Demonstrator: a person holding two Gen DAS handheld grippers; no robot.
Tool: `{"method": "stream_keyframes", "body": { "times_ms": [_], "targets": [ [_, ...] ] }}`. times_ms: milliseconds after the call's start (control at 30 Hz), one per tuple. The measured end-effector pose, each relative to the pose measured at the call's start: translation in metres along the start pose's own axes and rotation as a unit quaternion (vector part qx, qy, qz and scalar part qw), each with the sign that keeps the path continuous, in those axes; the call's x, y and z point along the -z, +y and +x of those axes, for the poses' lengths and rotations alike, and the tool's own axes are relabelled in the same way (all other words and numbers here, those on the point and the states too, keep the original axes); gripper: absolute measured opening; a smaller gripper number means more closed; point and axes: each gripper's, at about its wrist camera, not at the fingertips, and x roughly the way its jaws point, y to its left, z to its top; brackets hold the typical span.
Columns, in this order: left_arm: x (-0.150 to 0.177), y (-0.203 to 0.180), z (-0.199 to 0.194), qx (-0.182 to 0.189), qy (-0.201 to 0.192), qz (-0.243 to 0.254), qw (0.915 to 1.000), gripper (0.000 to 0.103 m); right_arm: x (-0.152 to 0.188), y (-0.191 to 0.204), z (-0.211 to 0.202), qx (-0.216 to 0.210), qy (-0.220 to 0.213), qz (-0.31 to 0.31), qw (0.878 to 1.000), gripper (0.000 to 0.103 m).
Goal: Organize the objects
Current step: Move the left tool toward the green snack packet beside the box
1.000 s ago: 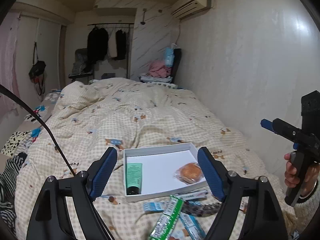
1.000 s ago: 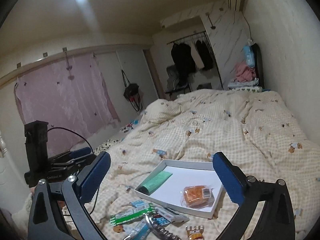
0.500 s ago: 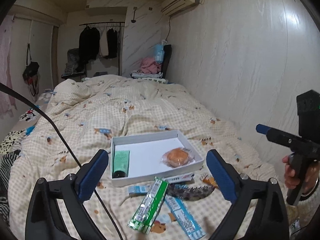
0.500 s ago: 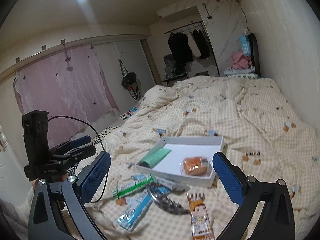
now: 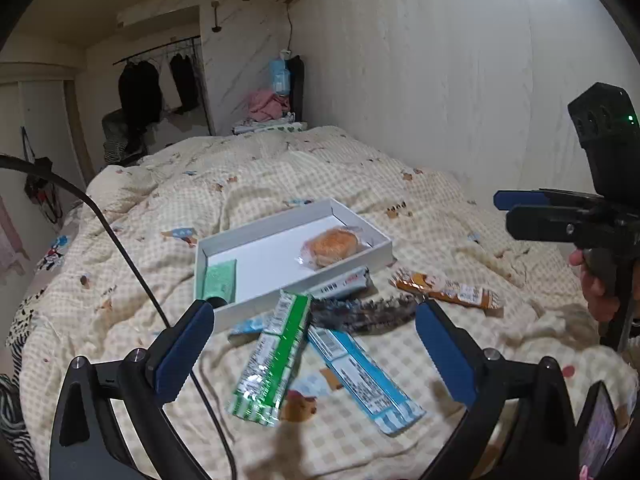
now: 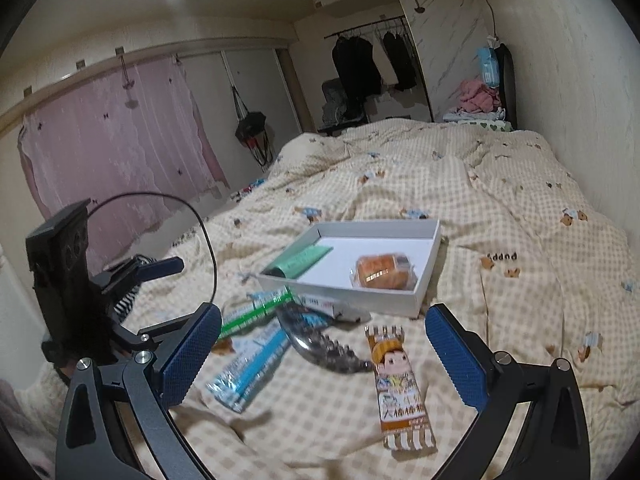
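on the bed [image 5: 280,168], the white box [image 5: 224,242] already held a green tube [image 5: 219,280] and wrapped bun [image 5: 334,245], so we sorted into it. loose snack packs [image 5: 276,352] lay just beside it. left hand-held gripper [image 5: 316,346] had just been opening, nothing between; right hand-held gripper [image 6: 322,354] wide, empty, both poised for picks.

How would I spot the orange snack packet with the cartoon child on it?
Start at the shallow white cardboard box on the checked bed quilt. Nearer the camera than it, right of the dark toothed hair claw, lies the long orange snack packet. The only wrapper with a cartoon child; the others are green or blue.
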Motion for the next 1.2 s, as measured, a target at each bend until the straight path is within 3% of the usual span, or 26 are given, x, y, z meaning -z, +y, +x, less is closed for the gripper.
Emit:
{"method": "stream_keyframes", "body": {
  "times_ms": [133, 300, 467, 733, 1200],
  "targets": [
    [0.010, -0.004, 0.003, 0.016, -0.001, -0.003, 0.9999, 0.102, 0.014, 0.000, 0.007, -0.003, 0.007, 0.002, 1.000, 0.103],
    [0.022, 0.004, 0.015, 0.037, 0.025, -0.037, 0.9983, 0.102, 0.031, 0.005, 0.017, 0.007, 0.016, -0.001, 1.000, 0.103],
    [0.028, 0.010, 0.023, 0.039, 0.044, -0.059, 0.9965, 0.102, 0.038, 0.006, 0.020, 0.013, 0.012, 0.000, 1.000, 0.103],
    [0.032, 0.006, 0.025, 0.034, 0.052, -0.052, 0.9968, 0.102, 0.056, 0.009, 0.033, 0.023, 0.031, 0.002, 0.999, 0.103],
    [0.038, 0.017, 0.045, 0.050, 0.092, -0.086, 0.9908, 0.102, 0.059, 0.005, 0.036, 0.025, 0.037, 0.011, 0.999, 0.103]
  ]
}}
